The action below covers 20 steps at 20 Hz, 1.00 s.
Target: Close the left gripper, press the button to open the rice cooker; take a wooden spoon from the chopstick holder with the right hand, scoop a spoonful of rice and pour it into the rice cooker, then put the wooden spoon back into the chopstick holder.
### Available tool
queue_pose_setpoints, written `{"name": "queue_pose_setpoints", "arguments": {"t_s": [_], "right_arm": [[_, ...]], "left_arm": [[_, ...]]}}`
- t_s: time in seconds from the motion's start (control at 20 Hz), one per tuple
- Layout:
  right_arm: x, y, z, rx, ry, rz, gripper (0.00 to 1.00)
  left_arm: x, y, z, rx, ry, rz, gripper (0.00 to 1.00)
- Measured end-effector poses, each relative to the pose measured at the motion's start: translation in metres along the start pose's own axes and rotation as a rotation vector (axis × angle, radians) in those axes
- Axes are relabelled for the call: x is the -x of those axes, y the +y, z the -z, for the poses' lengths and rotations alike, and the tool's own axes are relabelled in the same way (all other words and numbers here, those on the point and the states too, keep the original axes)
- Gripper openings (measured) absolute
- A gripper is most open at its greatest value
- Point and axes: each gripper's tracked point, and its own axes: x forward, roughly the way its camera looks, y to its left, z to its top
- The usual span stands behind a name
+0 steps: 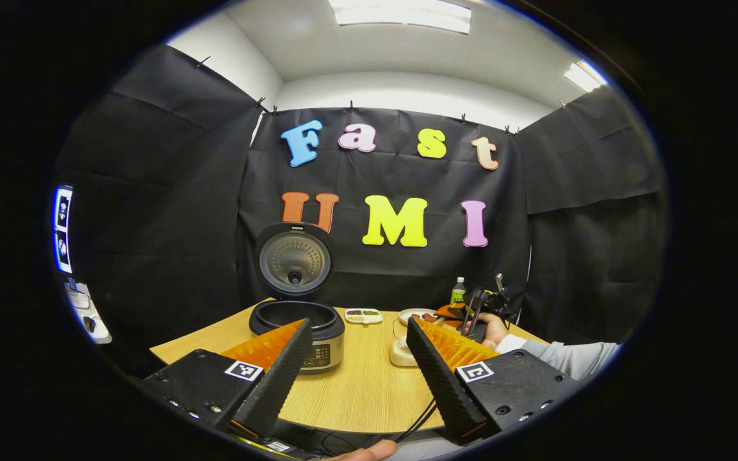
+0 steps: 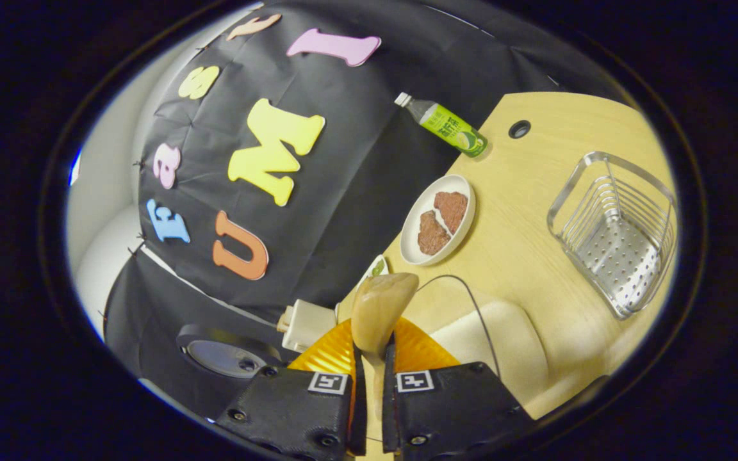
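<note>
The rice cooker (image 1: 297, 328) stands open on the table's left side, its lid (image 1: 294, 259) upright. My left gripper (image 1: 359, 325) is open and empty, held back near the table's front edge, with the cooker just beyond its left finger. My right gripper (image 2: 373, 358) is shut on the handle of a wooden spoon (image 2: 380, 306), whose bowl points forward over the table; whether it holds rice I cannot tell. In the left gripper view that right gripper (image 1: 481, 306) sits at the far right in a hand. The metal wire holder (image 2: 619, 237) lies to the right, empty.
A white plate with brown food (image 2: 438, 219) and a green bottle (image 2: 447, 125) stand toward the back of the table (image 2: 523, 256). A pale tub (image 2: 503, 349) with a wire handle sits close under the right gripper. A small dish (image 1: 364, 315) lies behind the cooker.
</note>
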Motion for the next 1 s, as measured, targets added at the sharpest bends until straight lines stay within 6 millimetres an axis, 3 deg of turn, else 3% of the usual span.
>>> {"name": "queue_pose_setpoints", "arguments": {"t_s": [0.2,0.5,0.65,0.8,1.0], "right_arm": [[0.013,-0.002,-0.022,-0.130,-0.047,-0.056,0.14],[0.026,0.003,-0.035,-0.410,-0.050,-0.209,0.14],[0.033,0.021,-0.038,-0.553,-0.048,-0.307,0.14],[0.031,0.041,-0.026,-0.632,-0.028,-0.348,0.13],[0.029,0.069,-0.006,-0.559,-0.016,-0.316,0.14]], "left_arm": [[-0.008,0.002,0.006,0.003,0.019,-0.017,0.94],[-0.004,0.002,0.005,-0.005,0.017,-0.013,0.95],[-0.005,0.002,0.006,-0.010,0.018,-0.012,0.94],[-0.005,0.004,0.005,-0.012,0.015,-0.021,0.95],[-0.001,0.001,0.002,-0.026,0.008,-0.007,0.94]]}}
